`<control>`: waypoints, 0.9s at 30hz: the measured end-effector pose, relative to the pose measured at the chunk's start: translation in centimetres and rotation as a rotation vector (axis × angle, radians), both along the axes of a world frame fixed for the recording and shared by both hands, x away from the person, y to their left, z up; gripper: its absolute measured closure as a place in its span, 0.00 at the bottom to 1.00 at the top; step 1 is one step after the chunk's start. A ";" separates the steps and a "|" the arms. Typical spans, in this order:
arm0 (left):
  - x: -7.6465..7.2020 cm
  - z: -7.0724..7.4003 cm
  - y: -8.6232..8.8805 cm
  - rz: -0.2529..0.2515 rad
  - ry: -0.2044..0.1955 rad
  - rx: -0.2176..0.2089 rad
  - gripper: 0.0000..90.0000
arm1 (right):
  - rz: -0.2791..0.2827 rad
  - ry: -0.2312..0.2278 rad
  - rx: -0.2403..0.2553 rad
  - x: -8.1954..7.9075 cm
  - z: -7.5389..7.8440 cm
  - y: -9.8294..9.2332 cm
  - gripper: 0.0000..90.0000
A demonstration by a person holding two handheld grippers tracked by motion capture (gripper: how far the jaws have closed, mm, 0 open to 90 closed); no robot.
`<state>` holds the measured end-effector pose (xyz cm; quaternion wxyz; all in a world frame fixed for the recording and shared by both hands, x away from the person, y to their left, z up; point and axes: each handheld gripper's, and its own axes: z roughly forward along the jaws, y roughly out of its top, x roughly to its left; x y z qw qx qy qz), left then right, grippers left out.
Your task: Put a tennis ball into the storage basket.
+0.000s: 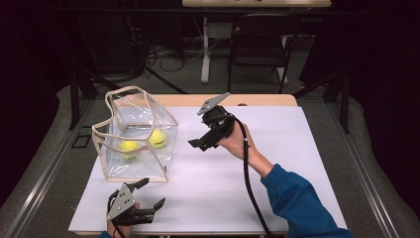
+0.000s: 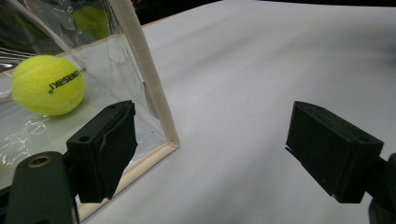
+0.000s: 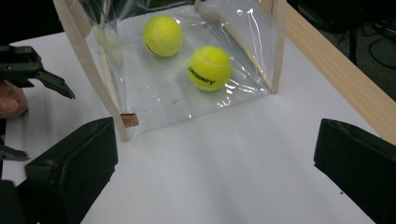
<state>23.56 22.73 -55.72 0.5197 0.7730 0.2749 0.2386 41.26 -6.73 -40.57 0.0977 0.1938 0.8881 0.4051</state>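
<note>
A clear plastic bag (image 1: 133, 134) with beige trim stands open-topped on the left of the white table (image 1: 277, 163). Two yellow tennis balls (image 1: 129, 147) (image 1: 157, 139) lie inside it, also seen in the right gripper view (image 3: 162, 35) (image 3: 209, 67). My left gripper (image 1: 152, 192) rests low near the table's front edge, just in front of the bag's near corner (image 2: 144, 74), open and empty (image 2: 210, 140). One ball (image 2: 48, 85) sits behind the plastic beside its left finger (image 2: 105, 144). My right gripper (image 1: 198, 145) hangs above the table right of the bag, open and empty (image 3: 215, 168), pointed at the bag.
The table's wooden strip (image 1: 257, 100) runs along the far edge. A dark chair (image 1: 260, 44) and a table leg stand on the floor beyond. The right gripper's cable (image 1: 247, 173) trails toward the front edge. The left gripper (image 3: 39, 122) shows at the left of the right gripper view.
</note>
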 end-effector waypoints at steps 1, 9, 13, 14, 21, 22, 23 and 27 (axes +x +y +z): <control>0.0 0.0 0.0 0.000 0.000 0.000 0.18 | -0.004 0.007 -0.004 -0.1 -0.1 -0.2 0.00; 0.0 0.0 0.0 -0.001 -0.001 0.003 0.18 | -0.021 0.020 -0.009 -0.9 -0.9 -2.1 0.00; 0.0 0.0 0.0 -0.002 0.001 0.002 0.18 | -0.028 0.014 -0.015 -1.4 -1.3 -3.0 0.00; 0.0 0.0 -0.1 -0.002 0.001 0.002 0.18 | -0.030 0.017 -0.017 -1.5 -1.4 -3.1 0.00; 0.0 0.0 -0.1 0.000 -0.001 0.002 0.18 | -0.031 0.012 -0.037 -2.3 -2.0 -4.2 0.00; 0.0 0.0 -0.1 0.001 -0.001 0.002 0.18 | -0.030 0.011 -0.038 -2.5 -2.0 -4.3 0.00; 0.0 0.0 -0.1 0.000 -0.002 0.001 0.18 | -0.030 0.013 -0.038 -2.6 -2.1 -4.4 0.00; 0.0 0.0 -0.1 0.001 -0.002 0.001 0.18 | -0.030 0.008 -0.041 -3.0 -2.2 -5.0 0.00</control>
